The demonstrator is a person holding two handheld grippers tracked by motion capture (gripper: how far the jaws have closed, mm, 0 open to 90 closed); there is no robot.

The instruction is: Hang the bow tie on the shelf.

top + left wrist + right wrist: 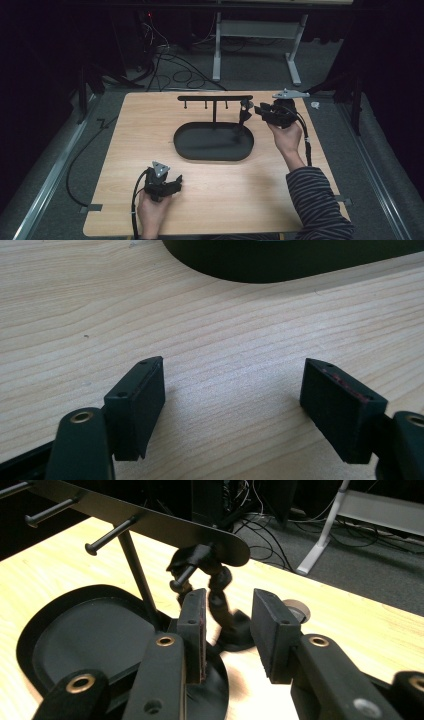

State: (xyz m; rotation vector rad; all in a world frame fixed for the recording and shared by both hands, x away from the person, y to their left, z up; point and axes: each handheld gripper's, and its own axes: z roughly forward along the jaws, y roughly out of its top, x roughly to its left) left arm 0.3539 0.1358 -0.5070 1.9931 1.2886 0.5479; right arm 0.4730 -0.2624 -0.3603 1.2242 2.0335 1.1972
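Right gripper (227, 630) released, jaws straddling dark twisted object (220, 587) hanging on rack peg (182, 577), likely lining up grasp; left gripper (232, 405) released, idle over bare tabletop (225, 330), tray (290, 260) ahead

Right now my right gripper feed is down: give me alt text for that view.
The right gripper stands open around a black twisted loop that hangs from the end peg of a black T-shaped rack. The rack's post rises from a black oval tray on the wooden table.
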